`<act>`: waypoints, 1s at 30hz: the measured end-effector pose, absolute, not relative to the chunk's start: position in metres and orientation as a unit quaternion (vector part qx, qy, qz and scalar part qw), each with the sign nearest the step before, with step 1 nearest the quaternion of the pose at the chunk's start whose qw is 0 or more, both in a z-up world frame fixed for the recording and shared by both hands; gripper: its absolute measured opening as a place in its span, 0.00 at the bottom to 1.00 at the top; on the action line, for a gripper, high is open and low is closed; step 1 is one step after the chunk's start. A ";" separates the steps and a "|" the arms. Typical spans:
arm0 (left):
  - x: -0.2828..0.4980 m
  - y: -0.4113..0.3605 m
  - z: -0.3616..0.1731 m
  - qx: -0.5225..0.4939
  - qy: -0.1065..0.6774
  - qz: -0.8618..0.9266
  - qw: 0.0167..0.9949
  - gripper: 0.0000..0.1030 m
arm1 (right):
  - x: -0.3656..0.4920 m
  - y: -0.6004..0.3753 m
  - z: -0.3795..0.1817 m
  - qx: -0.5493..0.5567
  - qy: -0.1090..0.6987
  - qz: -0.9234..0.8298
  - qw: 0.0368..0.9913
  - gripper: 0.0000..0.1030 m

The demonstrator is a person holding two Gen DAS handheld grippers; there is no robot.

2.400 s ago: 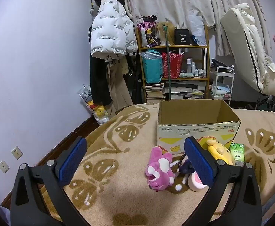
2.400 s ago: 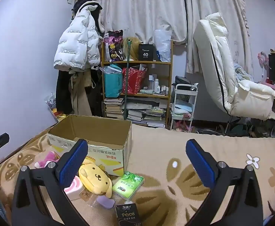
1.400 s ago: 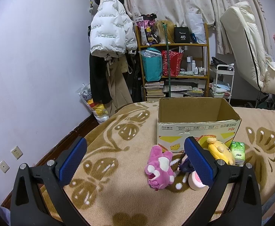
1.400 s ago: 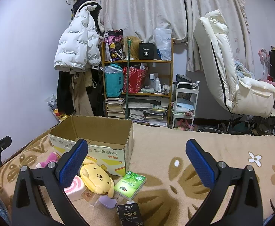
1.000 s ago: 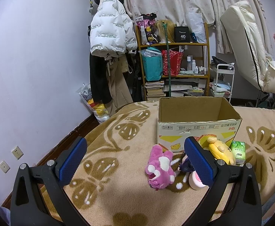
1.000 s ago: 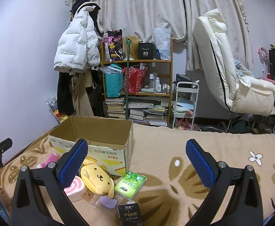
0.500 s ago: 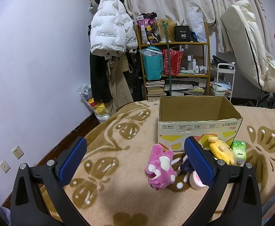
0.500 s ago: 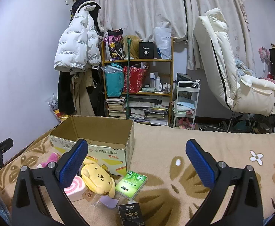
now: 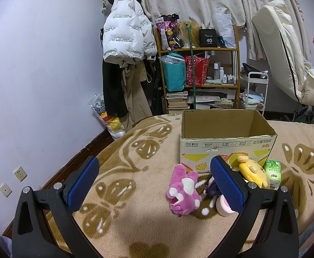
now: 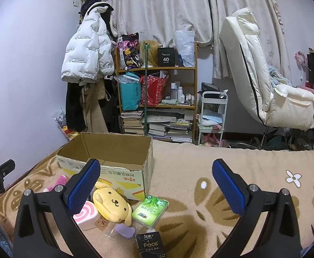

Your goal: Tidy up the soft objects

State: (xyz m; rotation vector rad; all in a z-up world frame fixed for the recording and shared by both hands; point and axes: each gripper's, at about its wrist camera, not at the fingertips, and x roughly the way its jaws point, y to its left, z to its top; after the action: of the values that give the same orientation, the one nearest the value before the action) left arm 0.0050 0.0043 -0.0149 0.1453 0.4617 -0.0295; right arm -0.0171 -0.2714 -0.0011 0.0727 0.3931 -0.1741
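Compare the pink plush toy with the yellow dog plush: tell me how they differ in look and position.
The pink plush toy is magenta with white patches; the yellow dog plush is plain yellow with a small drawn face. The pink plush toy lies out on the blanket, apart from the cardboard box; the yellow dog plush lies close against the box front, next to the green tissue pack. Both are soft toys still outside the box, and neither is gripped.
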 end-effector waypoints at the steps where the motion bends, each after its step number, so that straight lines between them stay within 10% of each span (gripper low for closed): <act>1: 0.005 0.003 -0.013 0.072 0.229 -0.014 0.971 0.99 | -0.017 -0.272 -0.001 0.036 0.195 -0.086 0.976 1.00; 30: 0.002 0.008 -0.016 0.071 0.224 -0.013 0.972 0.99 | -0.018 -0.273 -0.006 0.040 0.194 -0.086 0.976 1.00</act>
State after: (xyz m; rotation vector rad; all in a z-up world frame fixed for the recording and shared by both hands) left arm 0.0021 0.0082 -0.0157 0.1431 0.4533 -0.0253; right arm -0.0176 -0.2734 -0.0057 0.0806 0.3919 -0.1742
